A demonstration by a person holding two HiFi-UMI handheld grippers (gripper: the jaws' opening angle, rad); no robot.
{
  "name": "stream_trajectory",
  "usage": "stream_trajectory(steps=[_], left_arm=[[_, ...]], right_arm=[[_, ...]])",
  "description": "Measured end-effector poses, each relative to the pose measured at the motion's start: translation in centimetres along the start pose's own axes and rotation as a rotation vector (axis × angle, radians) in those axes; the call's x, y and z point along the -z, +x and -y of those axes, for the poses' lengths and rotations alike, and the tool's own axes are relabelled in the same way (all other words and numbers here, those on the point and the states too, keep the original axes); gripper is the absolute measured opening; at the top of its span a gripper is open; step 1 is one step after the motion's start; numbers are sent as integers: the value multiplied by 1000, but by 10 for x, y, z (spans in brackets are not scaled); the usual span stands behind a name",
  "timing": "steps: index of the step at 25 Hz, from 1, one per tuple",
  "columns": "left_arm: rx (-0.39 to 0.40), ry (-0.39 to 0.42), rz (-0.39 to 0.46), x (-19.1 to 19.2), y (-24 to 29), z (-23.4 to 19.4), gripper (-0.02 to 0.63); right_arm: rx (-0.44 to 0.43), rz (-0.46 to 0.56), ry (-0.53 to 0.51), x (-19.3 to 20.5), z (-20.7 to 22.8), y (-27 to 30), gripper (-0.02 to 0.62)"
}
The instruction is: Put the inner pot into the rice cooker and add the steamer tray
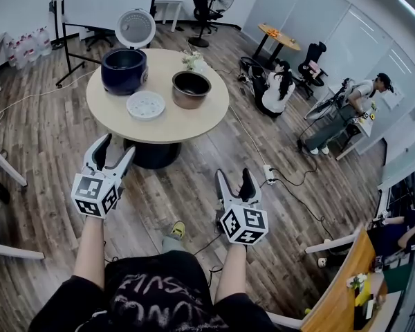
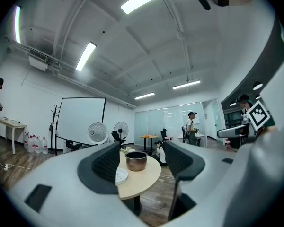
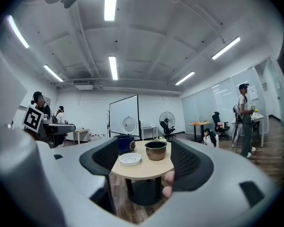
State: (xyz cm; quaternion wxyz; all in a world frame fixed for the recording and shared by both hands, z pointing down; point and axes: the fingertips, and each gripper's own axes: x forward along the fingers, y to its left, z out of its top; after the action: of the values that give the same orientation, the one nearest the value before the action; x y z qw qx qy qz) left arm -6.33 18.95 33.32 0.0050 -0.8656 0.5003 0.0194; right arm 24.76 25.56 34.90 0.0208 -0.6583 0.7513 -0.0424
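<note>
Left tongs [image 1: 117, 145], lower left of the head view: jaws spread wide, nothing gripped. Right tongs [image 1: 234, 174], lower centre: also spread wide, nothing gripped. My own fingertip [image 3: 168, 183] pokes in at the inner edge of the right-hand jaw in the right gripper view.

Hard to see: in the left gripper view the left-hand jaw covers the rice cooker entirely and cuts off part of the steamer tray [image 2: 121, 176]. In the right gripper view the left-hand jaw clips the cooker's side. A small pale object [image 1: 192, 61] at the table's far edge is too small to identify.

Containers: rice cooker [image 1: 124, 69], dark blue, stands at the upper left of the round table [image 1: 117, 120] with its lid [image 1: 135, 28] raised upright behind it; its well reads only as dark. Inner pot [image 1: 191, 89] stands upright on the table to the right of the cooker, apart from it; its inside shows a dark wall and bottom, contents not discernible. Steamer tray, white, lies flat on the tabletop between the two, nearer me.

Position: pot and tray sit well apart from both tongs, above them in the head view. Each gripper view frames the pot between its jaws, far off.
</note>
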Motion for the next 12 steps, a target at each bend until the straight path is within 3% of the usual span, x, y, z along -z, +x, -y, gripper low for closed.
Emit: stream_trajectory(steps=[12], left_arm=[[-19, -33, -38, 24, 74, -24, 296]], right_arm=[[-4, -30, 32, 18, 35, 77, 344]])
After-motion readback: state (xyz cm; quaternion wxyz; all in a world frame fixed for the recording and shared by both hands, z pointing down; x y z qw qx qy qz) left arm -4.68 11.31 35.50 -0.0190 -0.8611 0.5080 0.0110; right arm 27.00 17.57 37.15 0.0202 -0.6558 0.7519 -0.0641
